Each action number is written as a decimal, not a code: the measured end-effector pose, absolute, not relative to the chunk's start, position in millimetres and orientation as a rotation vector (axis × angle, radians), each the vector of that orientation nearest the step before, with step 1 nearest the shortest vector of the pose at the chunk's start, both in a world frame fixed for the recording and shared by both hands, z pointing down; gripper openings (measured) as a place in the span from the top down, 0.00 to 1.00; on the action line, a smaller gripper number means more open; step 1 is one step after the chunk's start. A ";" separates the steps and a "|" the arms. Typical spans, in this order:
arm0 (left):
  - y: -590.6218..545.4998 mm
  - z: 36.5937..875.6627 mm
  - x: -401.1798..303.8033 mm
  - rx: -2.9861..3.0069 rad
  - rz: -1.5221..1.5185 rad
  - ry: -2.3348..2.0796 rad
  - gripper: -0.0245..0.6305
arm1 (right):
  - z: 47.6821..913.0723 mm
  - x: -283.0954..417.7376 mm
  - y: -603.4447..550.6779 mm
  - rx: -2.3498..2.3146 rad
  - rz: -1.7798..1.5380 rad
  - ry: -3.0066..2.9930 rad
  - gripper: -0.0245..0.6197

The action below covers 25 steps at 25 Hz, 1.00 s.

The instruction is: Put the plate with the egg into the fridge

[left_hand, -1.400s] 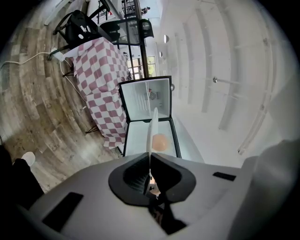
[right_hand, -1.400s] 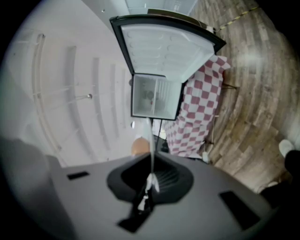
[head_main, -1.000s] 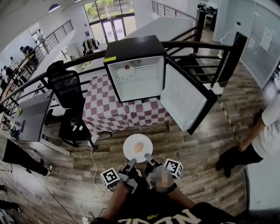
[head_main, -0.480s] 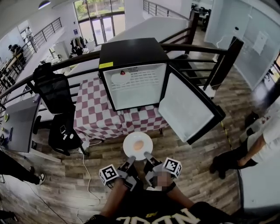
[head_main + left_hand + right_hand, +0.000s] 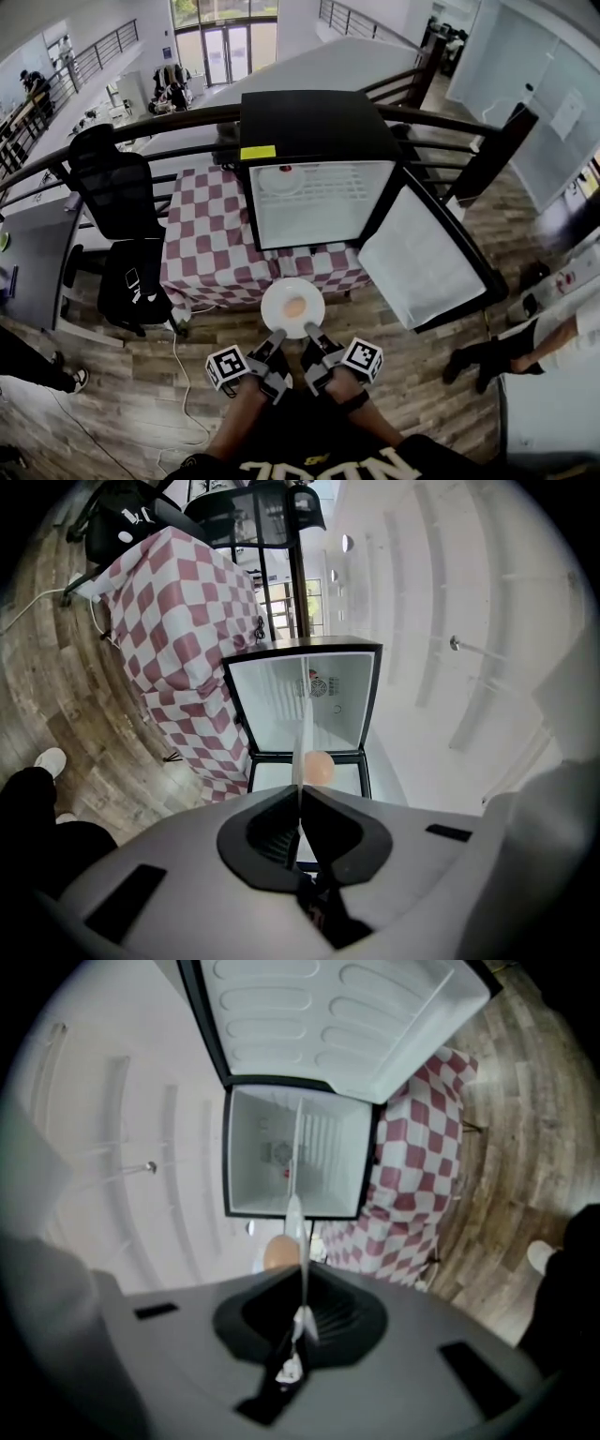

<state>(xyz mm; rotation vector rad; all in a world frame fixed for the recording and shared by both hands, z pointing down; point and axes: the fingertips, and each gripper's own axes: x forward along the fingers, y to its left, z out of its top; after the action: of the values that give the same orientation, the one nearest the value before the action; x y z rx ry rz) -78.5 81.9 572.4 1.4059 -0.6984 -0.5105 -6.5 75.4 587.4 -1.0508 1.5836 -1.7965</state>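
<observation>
A white plate (image 5: 292, 307) with a brown egg (image 5: 294, 306) on it is held level in front of me, over the wooden floor. My left gripper (image 5: 277, 335) is shut on the plate's near-left rim and my right gripper (image 5: 309, 330) is shut on its near-right rim. The plate shows edge-on between the jaws in both gripper views, with the egg (image 5: 319, 766) (image 5: 279, 1252) behind it. Ahead stands the small black fridge (image 5: 319, 141) on a checkered table (image 5: 216, 248), its door (image 5: 431, 258) swung open to the right. The white inside (image 5: 319, 202) holds a pale dish (image 5: 279, 181) at the upper left.
A black office chair (image 5: 122, 202) stands left of the table, with a grey desk (image 5: 33, 258) further left. A dark railing (image 5: 141, 127) runs behind the fridge. A person's legs (image 5: 497, 352) stand at the right. A white cable (image 5: 183, 366) lies on the floor.
The fridge and table have come closer and larger in the head view. The plate with the egg has moved forward with both grippers, now near the table's front edge.
</observation>
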 end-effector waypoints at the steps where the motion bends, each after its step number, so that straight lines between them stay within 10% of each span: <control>1: 77.2 575.1 -78.4 1.406 -0.507 -0.699 0.92 | 588.8 -5.6 71.1 -1.058 -1.804 1.577 0.91; 25: -96.8 578.4 -18.0 1.388 -0.631 -0.835 0.92 | 587.8 51.8 -113.8 -0.915 -1.832 1.740 0.91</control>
<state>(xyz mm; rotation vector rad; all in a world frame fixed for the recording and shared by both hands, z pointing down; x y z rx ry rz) -18.0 -96.8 578.4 1.3882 -0.8353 -0.6308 51.8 -113.8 587.8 -0.9149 1.7401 -1.8317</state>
